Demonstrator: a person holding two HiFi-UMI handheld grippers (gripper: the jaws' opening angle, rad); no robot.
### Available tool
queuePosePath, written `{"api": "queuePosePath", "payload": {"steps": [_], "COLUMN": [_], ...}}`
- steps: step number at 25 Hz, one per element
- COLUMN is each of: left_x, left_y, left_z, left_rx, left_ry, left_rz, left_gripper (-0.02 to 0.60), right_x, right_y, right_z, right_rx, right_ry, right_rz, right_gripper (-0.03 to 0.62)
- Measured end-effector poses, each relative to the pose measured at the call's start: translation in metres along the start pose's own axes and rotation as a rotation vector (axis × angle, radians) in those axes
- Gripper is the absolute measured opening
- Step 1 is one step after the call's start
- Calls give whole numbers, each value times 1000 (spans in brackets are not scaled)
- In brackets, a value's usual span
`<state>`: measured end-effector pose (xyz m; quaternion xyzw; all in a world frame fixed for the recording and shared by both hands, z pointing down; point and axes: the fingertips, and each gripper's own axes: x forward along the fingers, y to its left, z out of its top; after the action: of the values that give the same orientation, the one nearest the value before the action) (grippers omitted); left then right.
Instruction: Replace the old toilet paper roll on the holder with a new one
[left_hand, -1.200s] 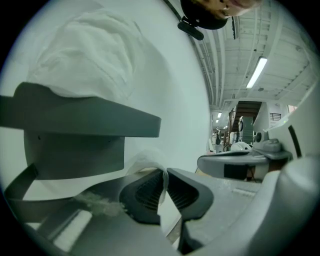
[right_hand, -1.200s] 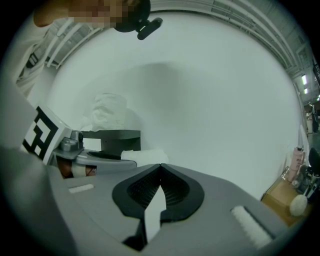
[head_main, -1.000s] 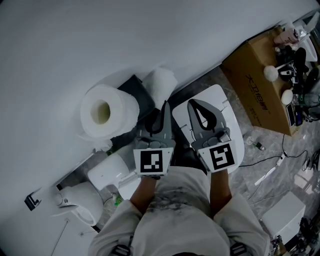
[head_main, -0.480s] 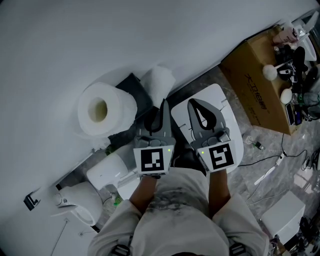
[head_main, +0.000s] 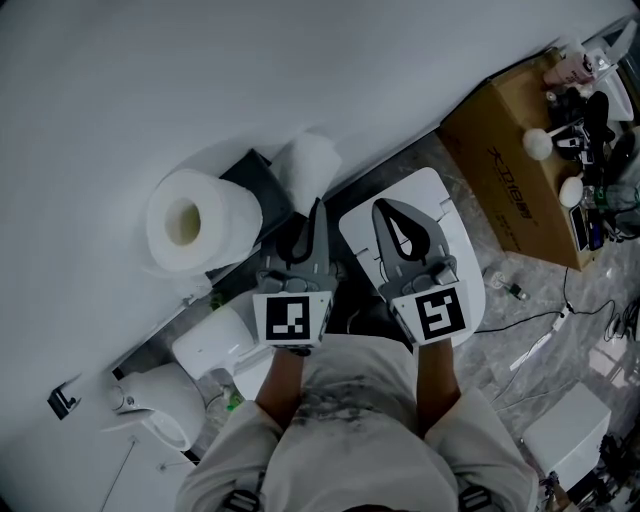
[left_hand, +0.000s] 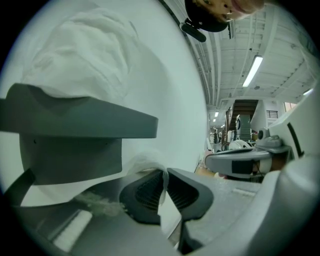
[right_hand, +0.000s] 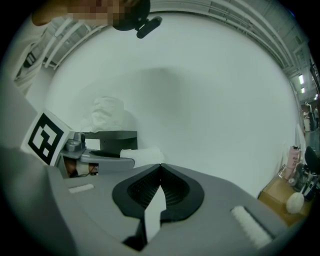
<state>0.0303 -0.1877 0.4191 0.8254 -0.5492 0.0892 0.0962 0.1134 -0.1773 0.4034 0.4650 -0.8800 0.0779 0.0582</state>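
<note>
White tissue makes up the full toilet paper roll (head_main: 195, 222), which sits at the far left against the wall with its hollow core facing up toward the head camera. It touches the left side of the dark holder (head_main: 250, 178). I cannot tell whether a spindle passes through it or it only leans there. Judging by its bulk, this is the new roll.

A crumpled wad of paper (head_main: 308, 165) lies on the holder's flat top, probably parked there to keep it out of the way.

The left tool (left_hand: 164, 175) reaches in just below that shelf. Its jaws are pinched onto a thin strip of tissue (left_hand: 145, 161), which puffs out above the pads and runs down between them. Such a light nip suits drawing a loose tail free or clearing a leftover scrap.

The right tool (right_hand: 160, 167) hangs level beside it over the white toilet lid (head_main: 450, 215). Its jaws are pressed together with nothing between them, so it is likely waiting in reserve.

At the far right, an open cardboard box (head_main: 510, 180) stands on the floor. Along its far edge are two white balls (head_main: 541, 145) and a pale bottle (head_main: 572, 70), mixed with dark items too small to name.
</note>
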Motion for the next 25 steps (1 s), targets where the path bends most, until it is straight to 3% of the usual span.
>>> {"api": "queuePosePath", "payload": {"steps": [6, 11, 25], "left_x": [10, 15, -11], "left_y": [-34, -42, -75], "left_z": [8, 10, 23], "left_rx": [101, 39, 27], "left_ry": [-10, -10, -23], "left_rz": [-148, -165, -195], "left_gripper": [20, 21, 20], "right_x": [2, -7, -51], "right_y": [1, -8, -12], "right_z": [1, 7, 16], "right_rx": [-4, 2, -7], "right_ry": [-2, -7, -1], "right_rz": [11, -14, -27], "right_gripper": [2, 2, 2]}}
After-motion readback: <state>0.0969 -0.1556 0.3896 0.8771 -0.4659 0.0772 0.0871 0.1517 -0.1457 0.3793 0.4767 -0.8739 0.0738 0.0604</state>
